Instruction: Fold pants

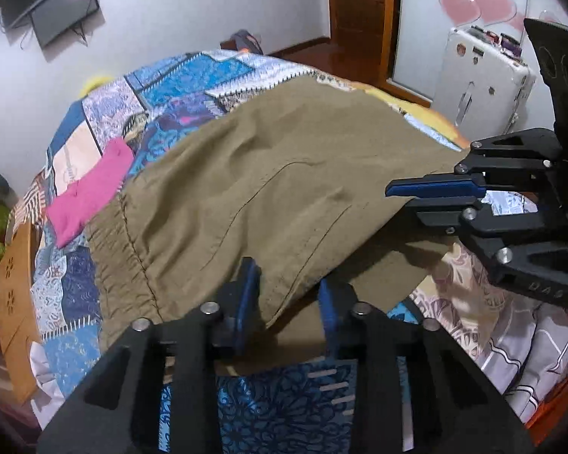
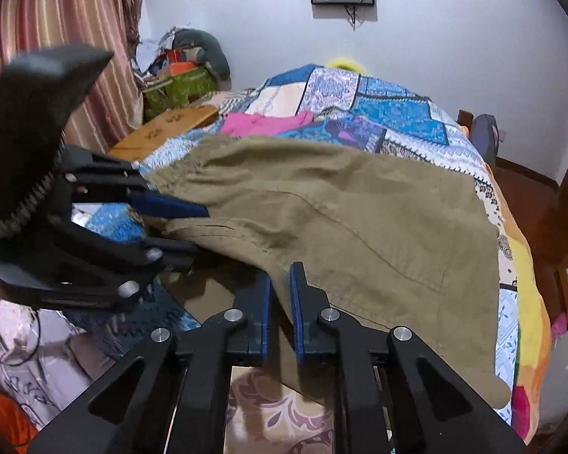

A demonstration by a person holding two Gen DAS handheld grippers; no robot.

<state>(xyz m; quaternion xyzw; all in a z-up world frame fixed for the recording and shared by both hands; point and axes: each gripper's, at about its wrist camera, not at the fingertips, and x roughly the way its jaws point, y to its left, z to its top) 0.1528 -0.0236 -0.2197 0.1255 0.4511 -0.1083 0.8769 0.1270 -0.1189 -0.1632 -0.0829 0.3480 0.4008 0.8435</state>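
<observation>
Left wrist view: my left gripper (image 1: pixel 287 302) has its fingers partly spread around the raised near edge of the khaki pants (image 1: pixel 253 189); I cannot tell if they pinch it. The pants lie on the quilted bed (image 1: pixel 193 75). My right gripper (image 2: pixel 280 302) nips the same edge between nearly closed fingers, probably to carry it over for a fold.

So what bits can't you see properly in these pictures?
- Khaki cotton pants: the near edge hangs behind the left hand-held gripper in the left wrist view, so the grip itself is hidden.
- Pink folded cloth: partly hidden behind the pants in the right wrist view.
- Patchwork blue bedspread: the middle is covered by the pants.
- Right hand-held gripper: its fingertips are buried in fabric.
</observation>
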